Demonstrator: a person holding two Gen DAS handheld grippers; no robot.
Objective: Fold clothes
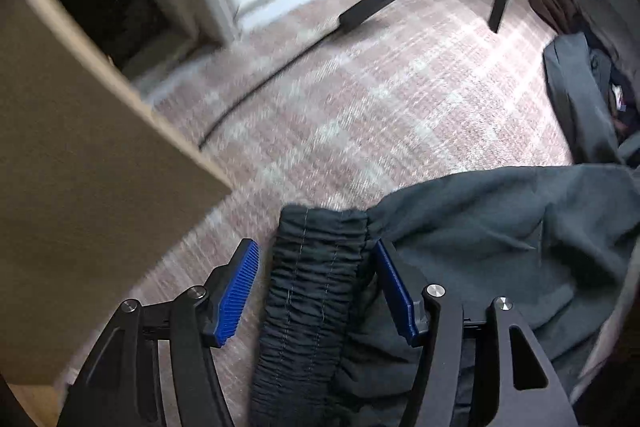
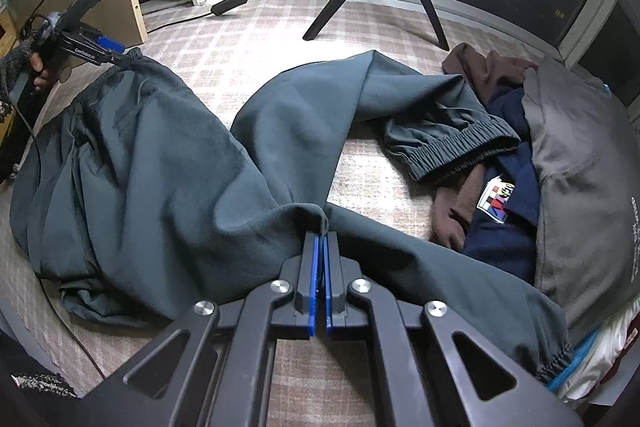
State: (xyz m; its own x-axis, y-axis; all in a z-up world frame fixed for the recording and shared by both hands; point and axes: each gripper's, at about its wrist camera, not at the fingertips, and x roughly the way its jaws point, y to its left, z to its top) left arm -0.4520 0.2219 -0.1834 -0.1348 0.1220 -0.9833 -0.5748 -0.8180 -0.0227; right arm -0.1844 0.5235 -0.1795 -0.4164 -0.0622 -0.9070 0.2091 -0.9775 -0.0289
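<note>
The trousers (image 2: pixel 168 163) lie spread on the checked carpet (image 2: pixel 248 27), not yet folded: the waistband (image 1: pixel 316 267) is toward the carpet's left edge by the wooden board (image 1: pixel 80 187), one leg bends back toward the window, its cuff (image 2: pixel 460 147) resting against the heap of other clothes (image 2: pixel 500 219) at the right, and the other leg runs along the near side to the right. The step in hand looks like laying the garment out and getting hold of it for the first fold. The right gripper (image 2: pixel 320 239) is clenched on a pinch of cloth at the crotch, where the two legs meet, the fabric rising in a small peak between its blue pads. The left gripper (image 1: pixel 316 291) points down over the waistband with its jaws released and apart; the gathered elastic sits between the pads, the right pad close against the cloth, the left pad clear of it, so nothing is gripped there yet. The next move likely calls for the left jaws to close on the waistband, then both hands to lift and pull the trousers straight so one leg can be laid over the other. Open room lies on the carpet toward the window, but a cable (image 1: pixel 256 95) and its power brick (image 1: pixel 372 7) cross there and tripod legs (image 2: pixel 332 7) stand beyond; the board hems in the left side and the clothes heap crowds the right.
</note>
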